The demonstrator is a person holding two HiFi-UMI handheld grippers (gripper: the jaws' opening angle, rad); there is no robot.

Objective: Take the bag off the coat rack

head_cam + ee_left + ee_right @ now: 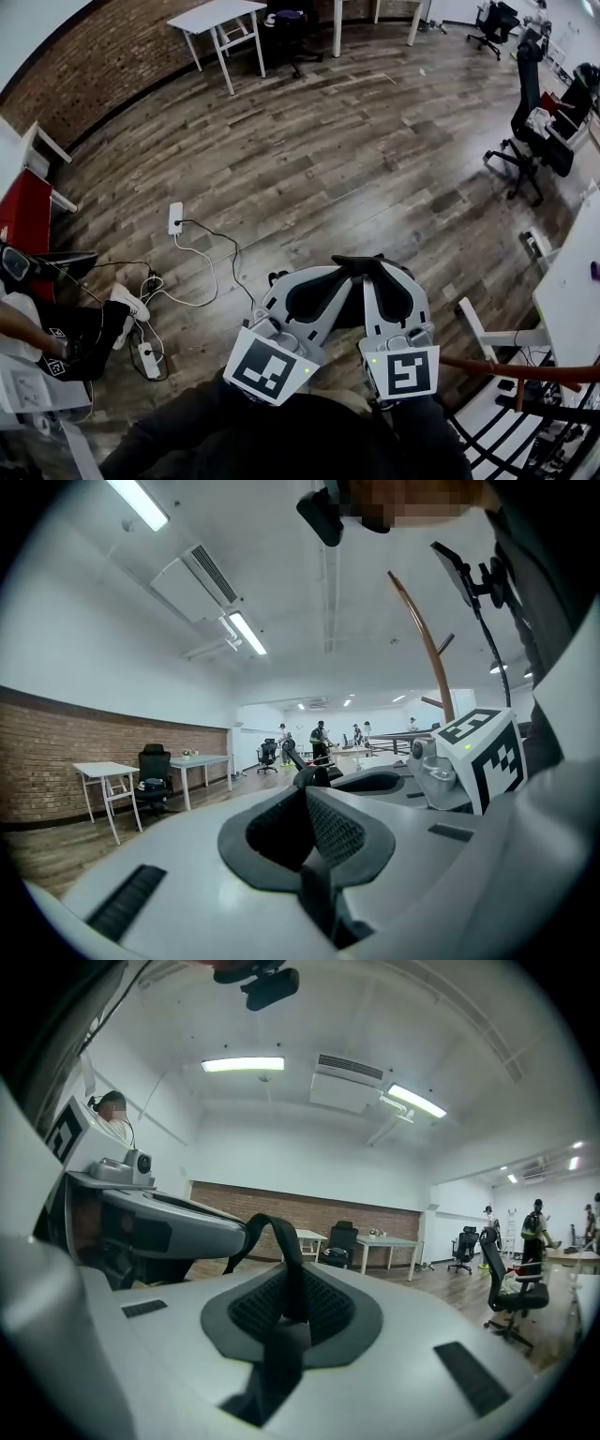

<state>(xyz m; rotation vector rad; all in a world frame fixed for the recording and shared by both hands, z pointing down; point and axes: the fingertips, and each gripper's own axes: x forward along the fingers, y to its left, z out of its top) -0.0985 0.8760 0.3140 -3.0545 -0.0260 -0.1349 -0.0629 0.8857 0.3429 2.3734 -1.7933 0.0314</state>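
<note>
Both grippers are held side by side, low in the head view, over a wooden floor. A black bag strap (367, 263) runs across their tips. My right gripper (286, 1302) is shut on this strap (281, 1246), which loops up out of its pads towards the left gripper. My left gripper (309, 794) has its pads closed, with a dark strip of the strap between them. The bag's body is hidden below the grippers. The coat rack's curved brown wooden arm (424, 635) rises to the right of the left gripper. In the head view, one of the rack's hooks (520, 371) is at the lower right.
A power strip (175, 217) and cables lie on the floor at left. White tables (220, 17) stand at the back by the brick wall. Black office chairs (536, 131) are at right, with a white table (567, 300) near the rack. Several people (319, 738) stand far off.
</note>
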